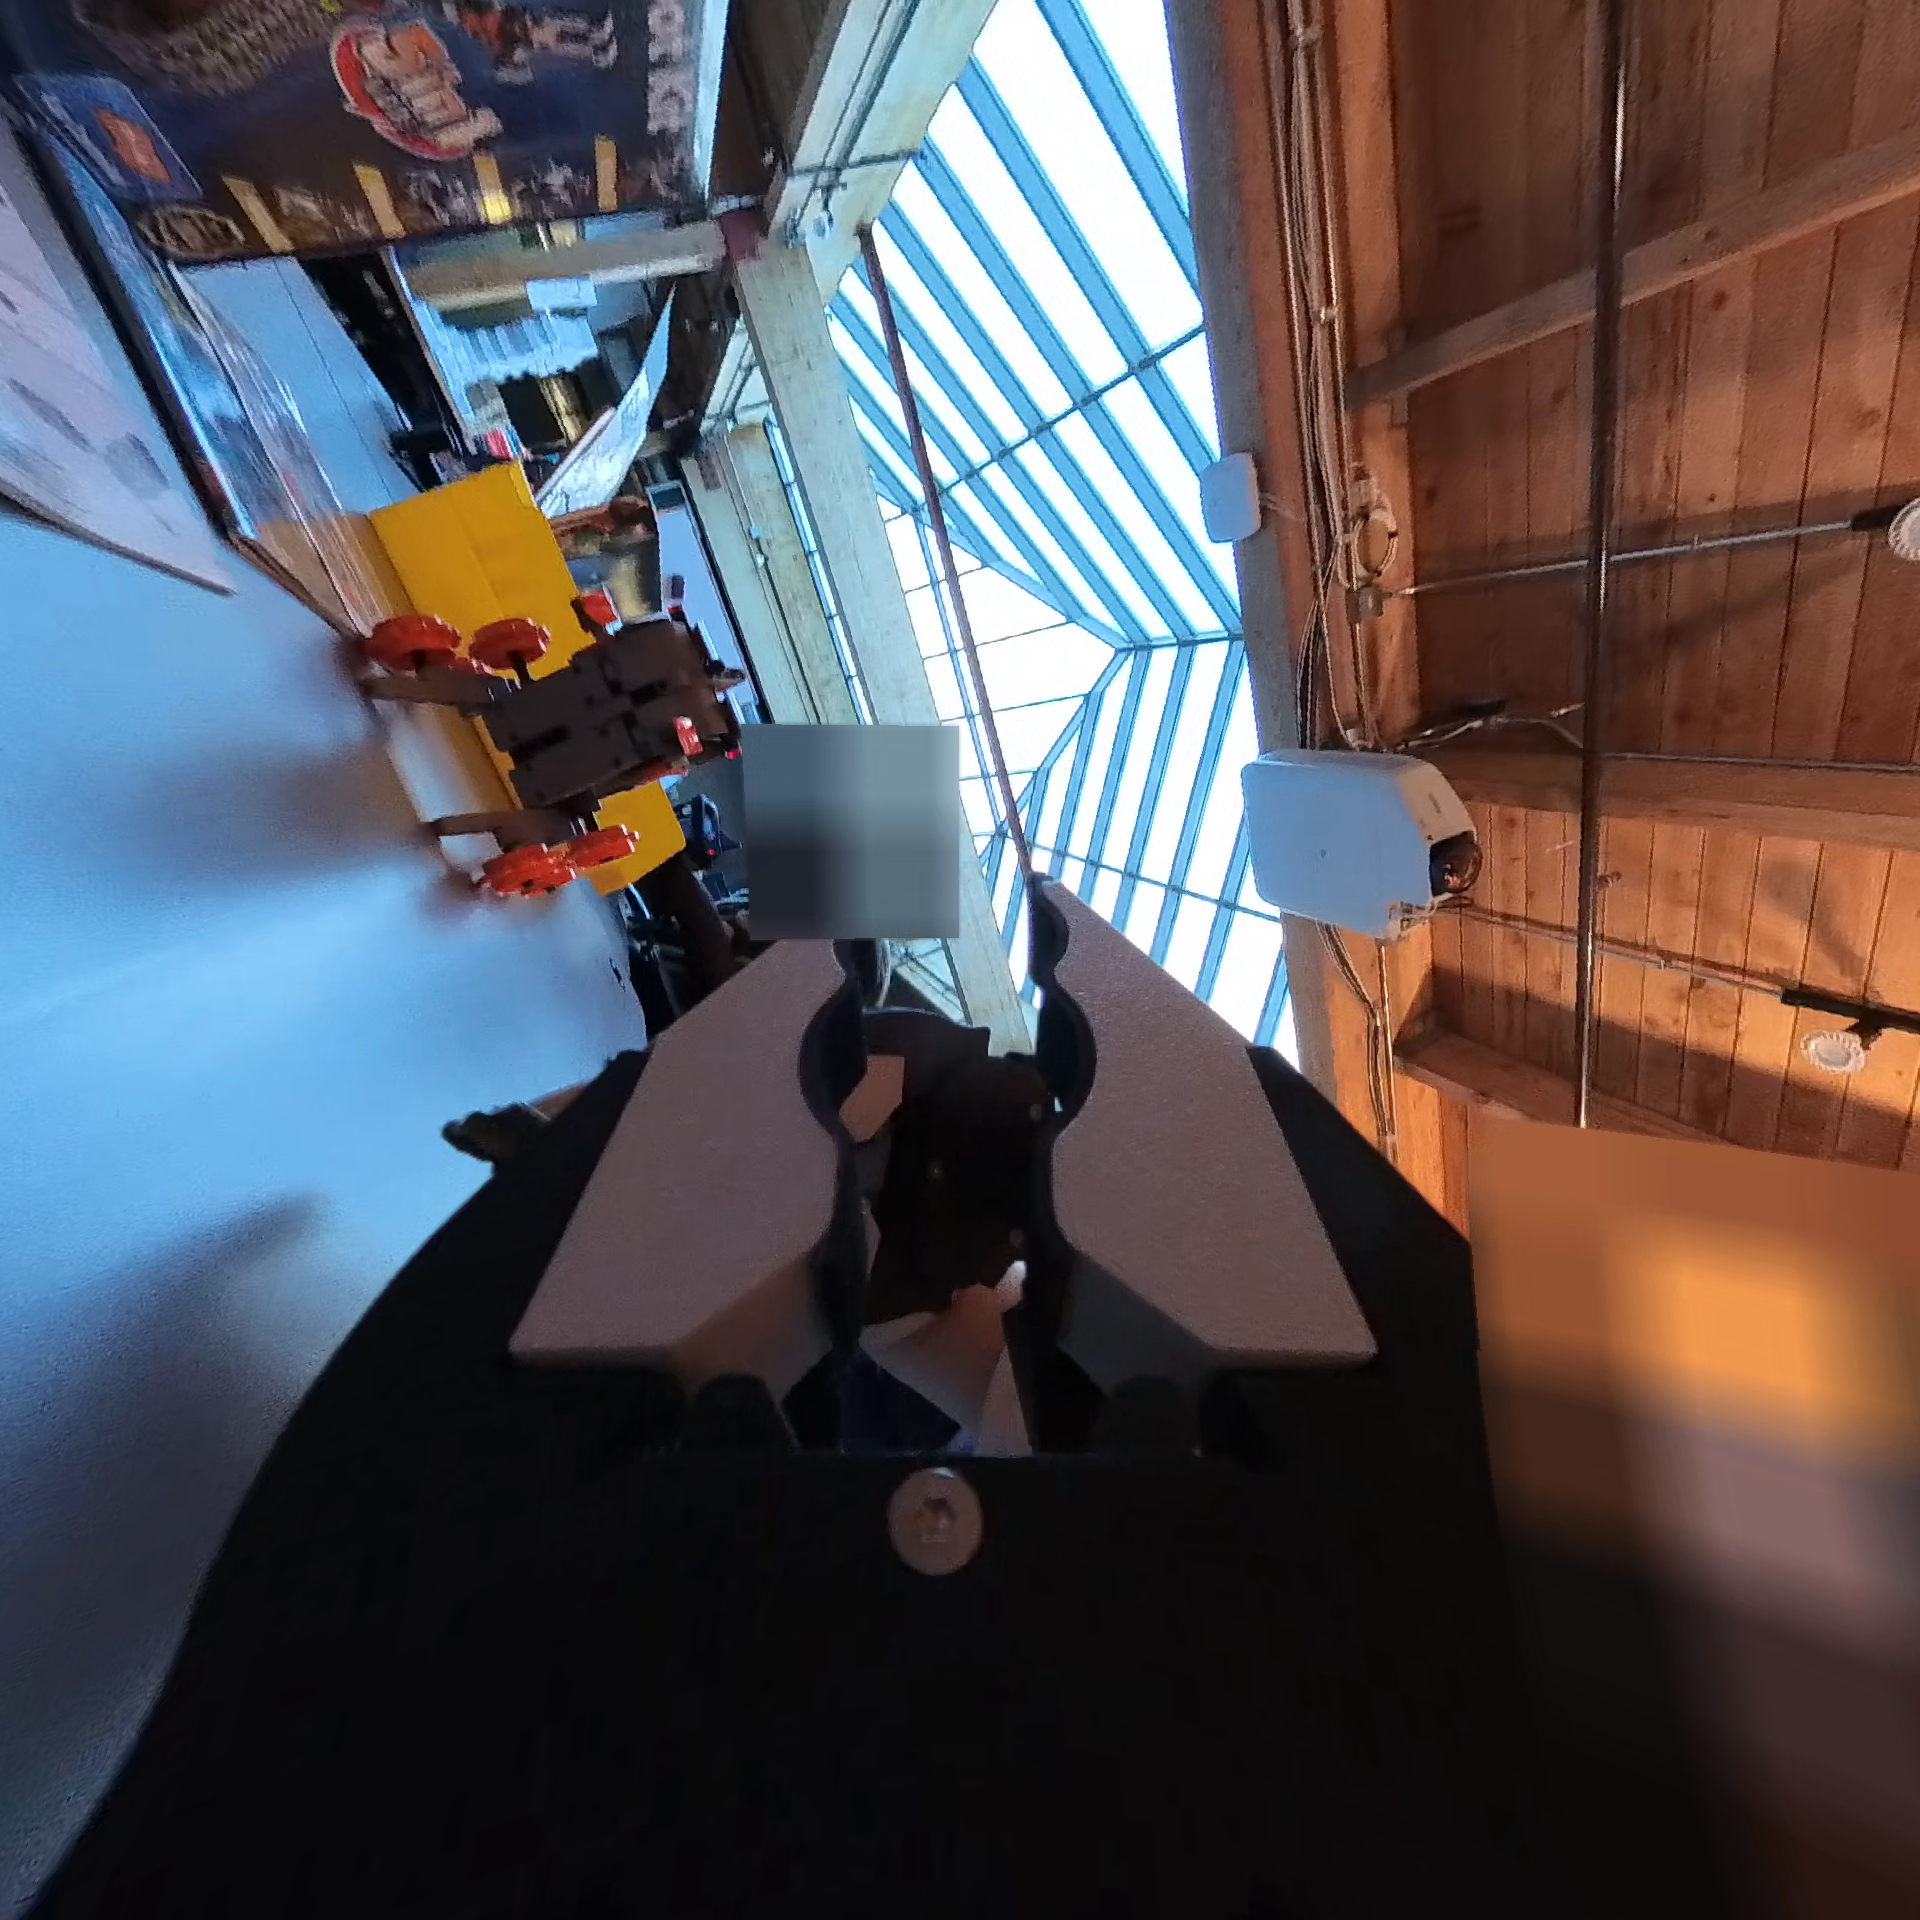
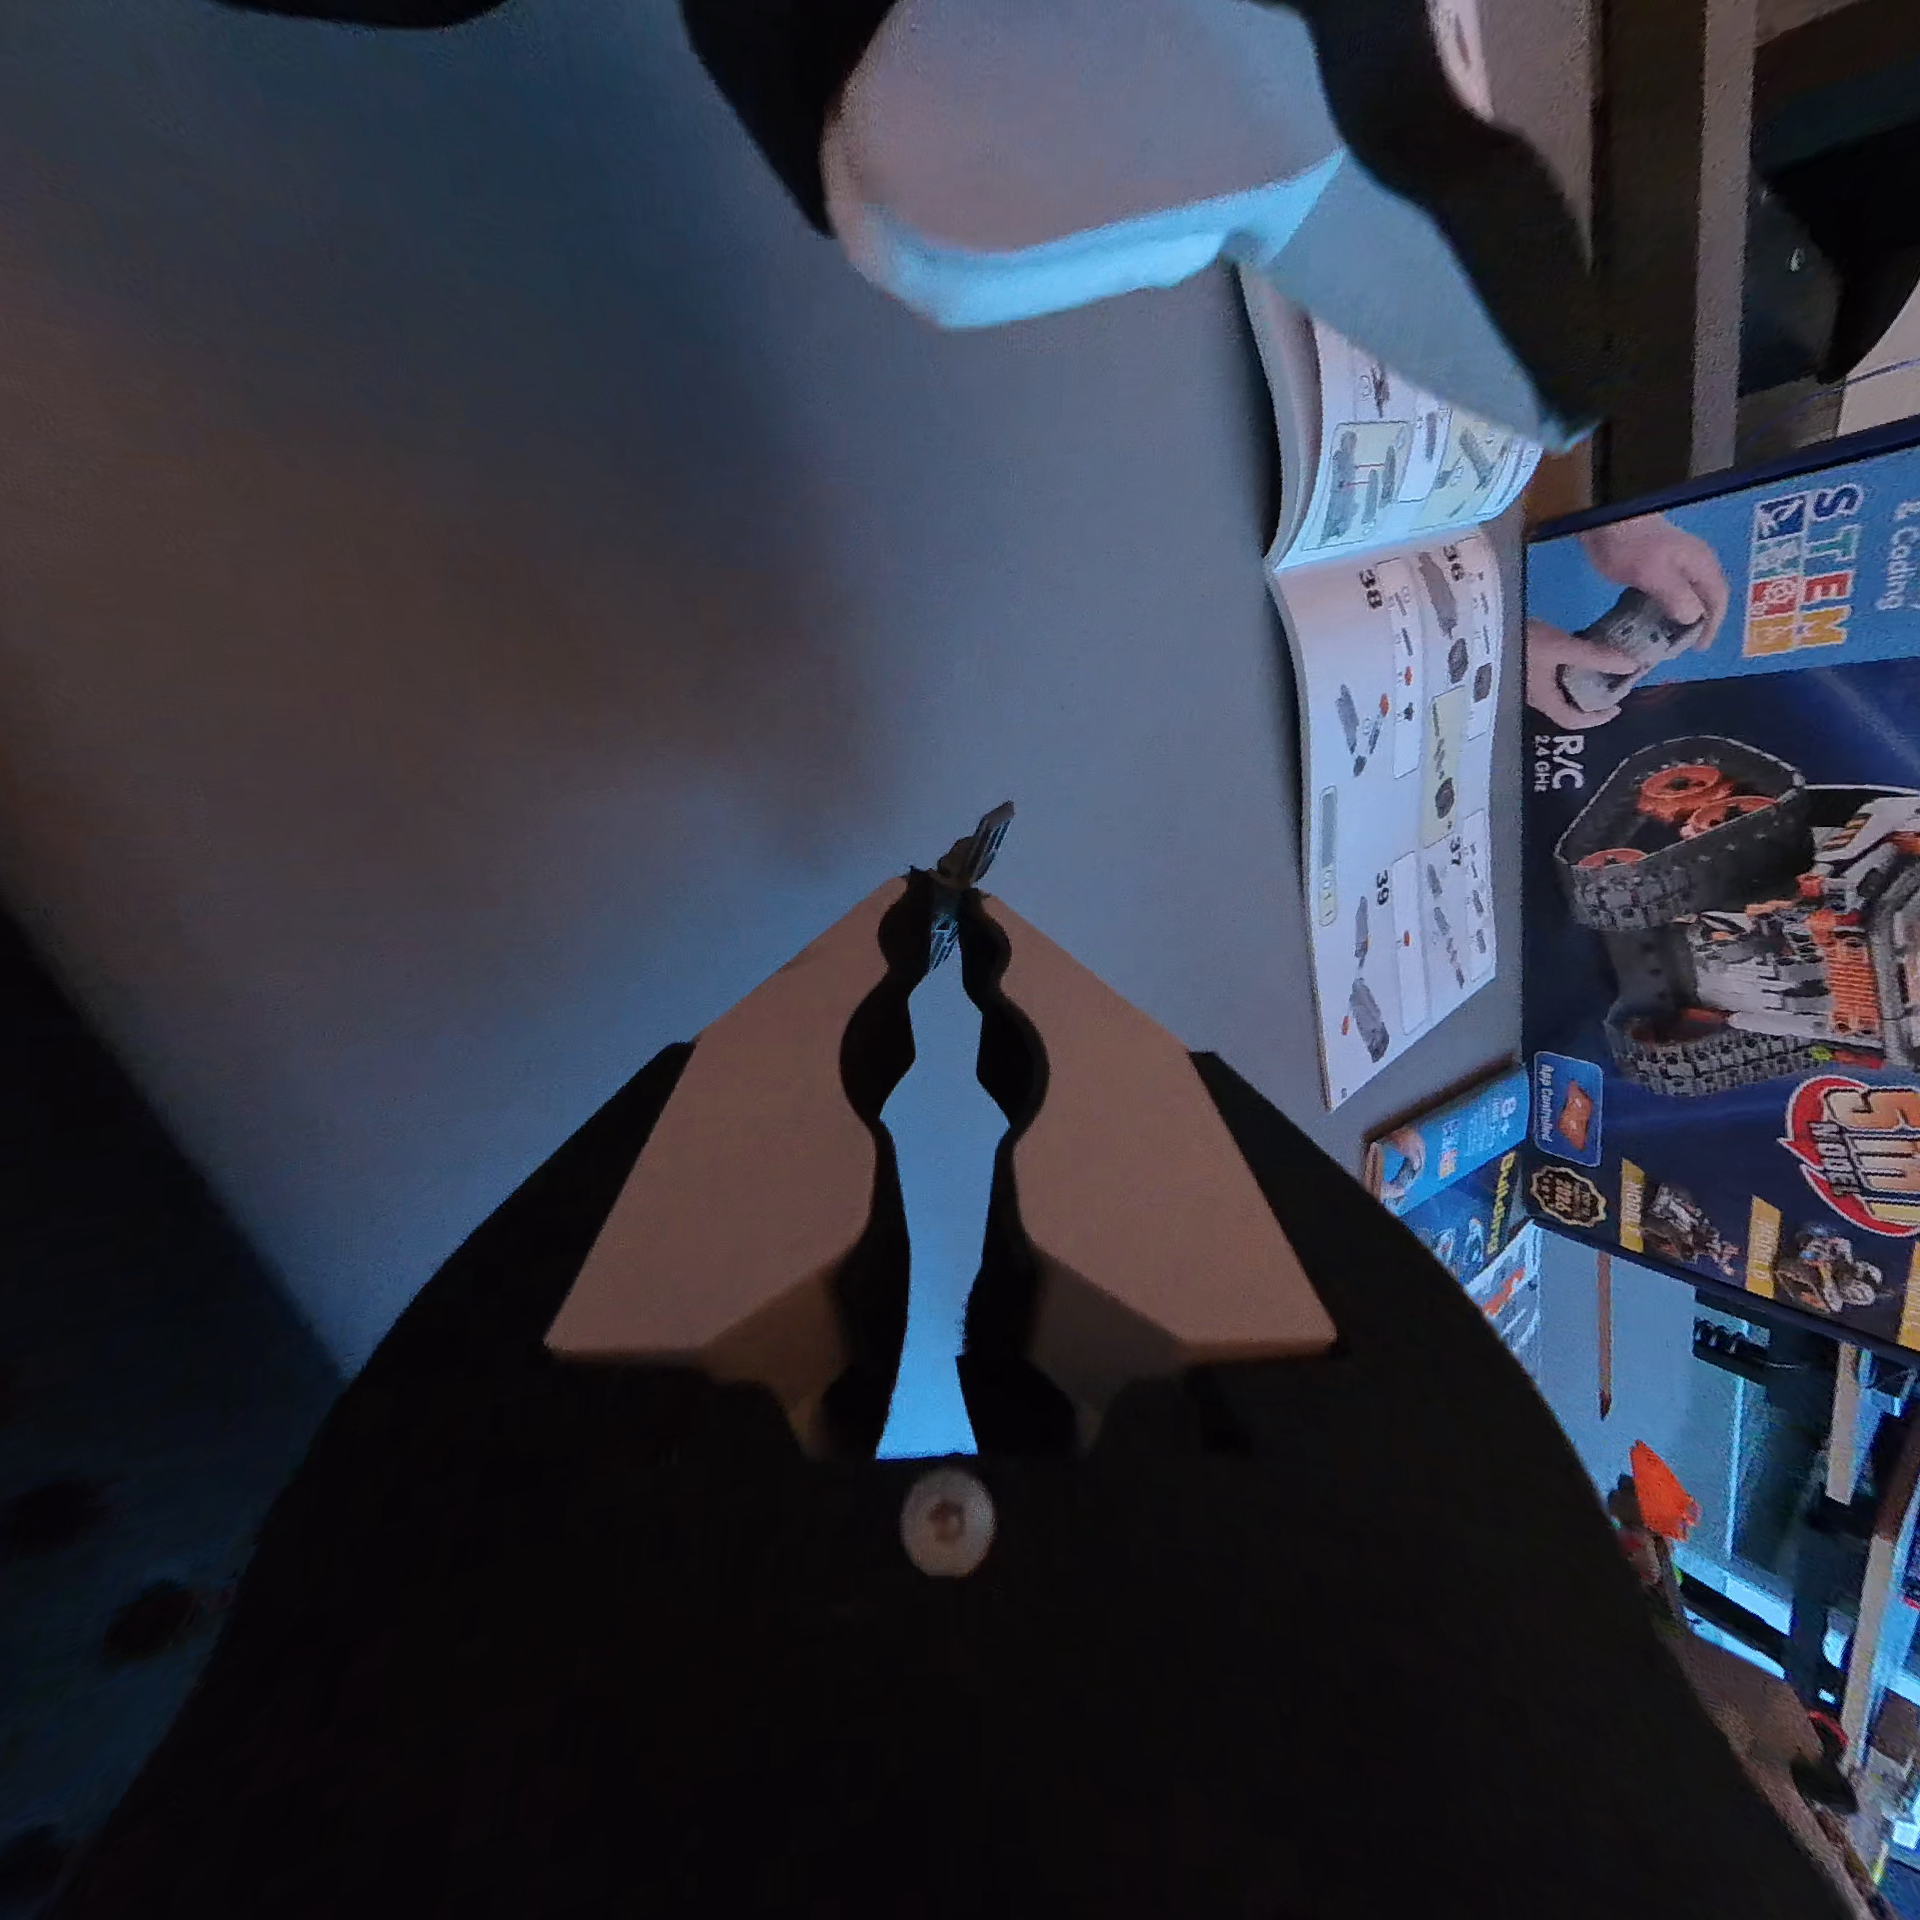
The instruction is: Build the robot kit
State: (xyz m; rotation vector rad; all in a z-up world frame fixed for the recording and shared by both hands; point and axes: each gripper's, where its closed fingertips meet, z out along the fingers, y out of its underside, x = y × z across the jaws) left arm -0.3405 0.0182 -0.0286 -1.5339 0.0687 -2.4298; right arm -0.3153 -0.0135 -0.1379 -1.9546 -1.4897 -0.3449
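Note:
My left gripper (image 1: 948, 935) points up past the white table's edge (image 1: 156, 935) toward the skylight. Its fingertips stand apart, and farther back the pads press on a dark building piece with small holes (image 1: 956, 1164) that fills the gap. A dark model with orange wheels (image 1: 592, 717) stands on a yellow box (image 1: 468, 540) to its left. My right gripper (image 2: 940, 888) is shut on a small thin grey piece (image 2: 982, 836) that sticks out past the tips, above the grey table (image 2: 520, 520). The left gripper shows blurred at the top of the right wrist view (image 2: 1039, 156).
An open instruction booklet (image 2: 1392, 748) lies right of my right gripper. A large blue toy box (image 2: 1745, 883) and a smaller blue box (image 2: 1455, 1184) lie beyond it. A white device (image 1: 1351, 842) hangs from the wooden ceiling. A person sits behind the model.

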